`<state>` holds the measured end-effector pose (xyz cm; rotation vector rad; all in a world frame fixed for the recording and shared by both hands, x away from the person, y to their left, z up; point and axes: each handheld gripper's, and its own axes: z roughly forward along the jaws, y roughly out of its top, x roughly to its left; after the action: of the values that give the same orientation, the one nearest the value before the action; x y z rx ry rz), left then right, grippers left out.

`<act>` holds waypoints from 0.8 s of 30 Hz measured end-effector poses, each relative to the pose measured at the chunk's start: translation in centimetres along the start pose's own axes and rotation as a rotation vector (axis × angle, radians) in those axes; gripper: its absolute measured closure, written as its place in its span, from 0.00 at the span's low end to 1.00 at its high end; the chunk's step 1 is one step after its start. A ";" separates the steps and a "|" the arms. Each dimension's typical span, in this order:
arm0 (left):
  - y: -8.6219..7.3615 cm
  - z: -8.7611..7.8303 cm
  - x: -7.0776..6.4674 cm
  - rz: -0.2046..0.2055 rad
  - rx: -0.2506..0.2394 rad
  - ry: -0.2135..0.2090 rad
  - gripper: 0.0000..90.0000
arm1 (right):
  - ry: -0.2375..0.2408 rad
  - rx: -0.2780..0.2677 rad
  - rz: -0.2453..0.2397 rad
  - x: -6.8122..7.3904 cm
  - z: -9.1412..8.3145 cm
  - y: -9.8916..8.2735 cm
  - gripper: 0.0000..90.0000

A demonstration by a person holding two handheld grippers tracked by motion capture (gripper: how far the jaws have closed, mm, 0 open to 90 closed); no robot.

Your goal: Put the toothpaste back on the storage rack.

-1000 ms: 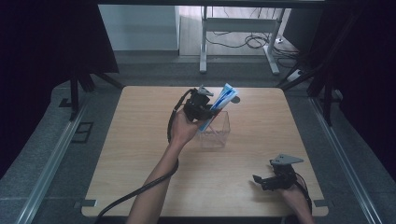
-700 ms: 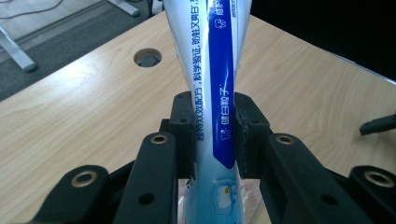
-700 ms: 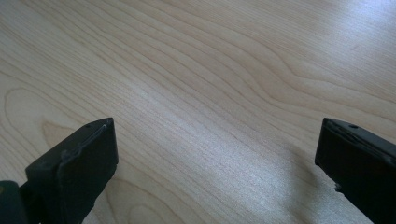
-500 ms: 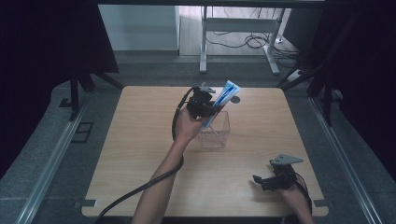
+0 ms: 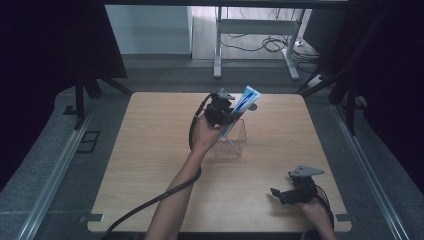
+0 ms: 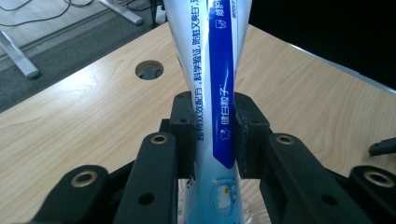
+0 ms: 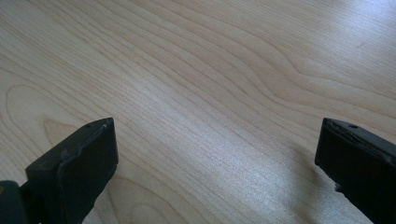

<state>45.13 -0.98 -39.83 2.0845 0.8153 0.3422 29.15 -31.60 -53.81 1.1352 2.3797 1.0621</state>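
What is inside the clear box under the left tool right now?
The clear box looks empty apart from the lower end of the toothpaste tube held by the left tool; the hand hides its near left corner.

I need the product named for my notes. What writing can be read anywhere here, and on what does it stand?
On the toothpaste tube held in the left gripper:
"健白撒子", white on the blue stripe, roughly as it reads.
A line of blue Chinese characters beside the stripe: too blurred to quote surely.
Characters at the top edge: cut off.
High view: print too small.
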 end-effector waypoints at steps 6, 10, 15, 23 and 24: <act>-0.5 0.9 -0.2 0.007 0.012 0.006 0.81 | 0.002 0.001 0.000 0.0 0.0 0.0 0.00; -0.8 1.4 -0.6 0.028 0.026 0.018 0.80 | 0.002 0.000 0.000 0.0 0.0 0.0 0.00; -1.2 2.0 -0.9 0.035 0.034 0.018 0.80 | 0.000 0.000 -0.001 0.0 -0.1 0.0 0.00; -1.7 2.5 -1.1 0.052 0.050 0.022 0.80 | 0.002 0.000 -0.002 0.0 -0.1 0.0 0.00; -1.7 2.5 -1.2 0.056 0.056 0.023 0.80 | 0.002 0.000 -0.003 0.0 -0.1 0.0 0.00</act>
<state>44.80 -2.55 -42.68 2.1622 0.7892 0.3780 29.13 -31.67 -53.76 1.1312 2.3828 1.0626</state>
